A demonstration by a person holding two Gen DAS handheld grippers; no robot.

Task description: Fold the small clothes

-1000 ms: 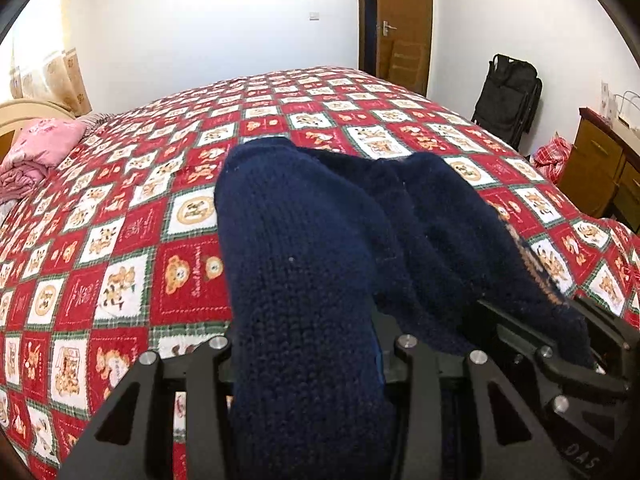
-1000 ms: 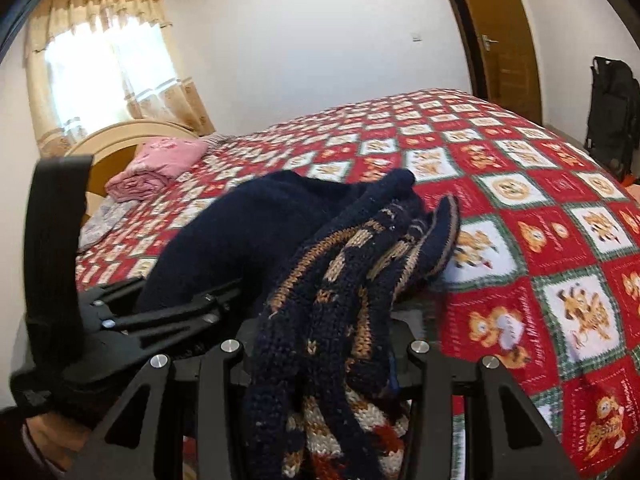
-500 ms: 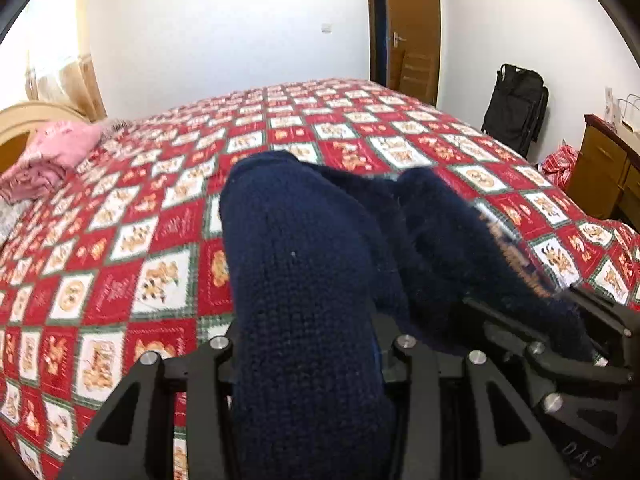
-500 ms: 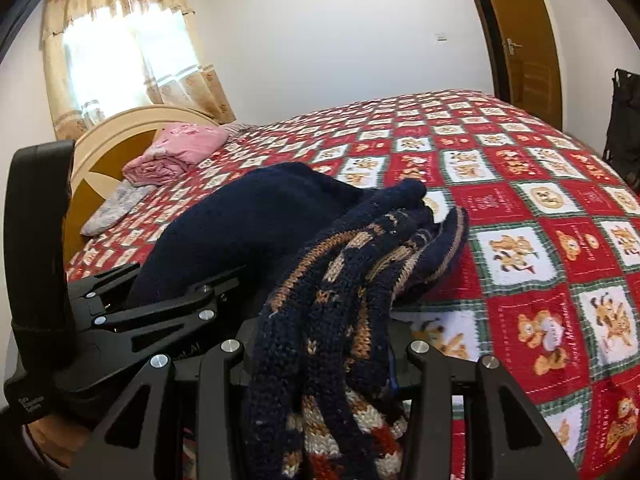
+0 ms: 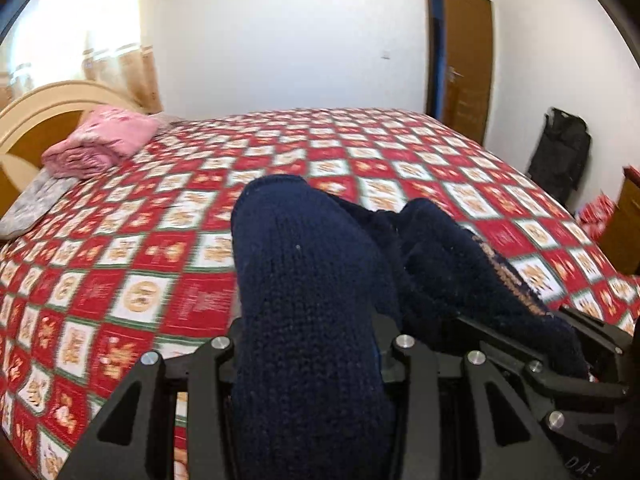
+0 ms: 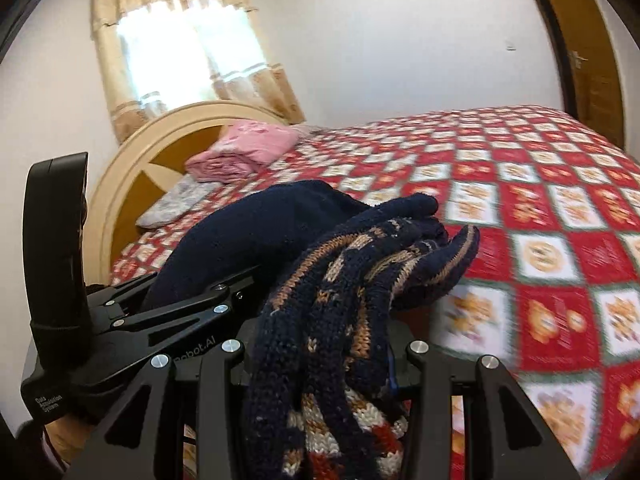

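Note:
A small navy knitted sweater (image 5: 312,280) with a tan and red pattern (image 6: 340,280) hangs bunched between my two grippers above the bed. My left gripper (image 5: 310,360) is shut on its plain navy part, and the knit hides the fingertips. My right gripper (image 6: 324,364) is shut on the patterned part, its fingertips also covered. The right gripper shows at the right edge of the left wrist view (image 5: 568,364). The left gripper shows at the left of the right wrist view (image 6: 168,312), close beside.
The bed has a red, white and green patchwork quilt (image 5: 160,264). Folded pink clothes (image 5: 100,144) and a grey garment (image 5: 36,204) lie near the wooden headboard (image 6: 132,160). A brown door (image 5: 464,60), a black bag (image 5: 560,160) and a dresser (image 5: 628,220) stand on the right.
Both grippers have swung to the left with the sweater still held. The headboard, window and pink clothes have come further into view. Both views are motion-blurred.

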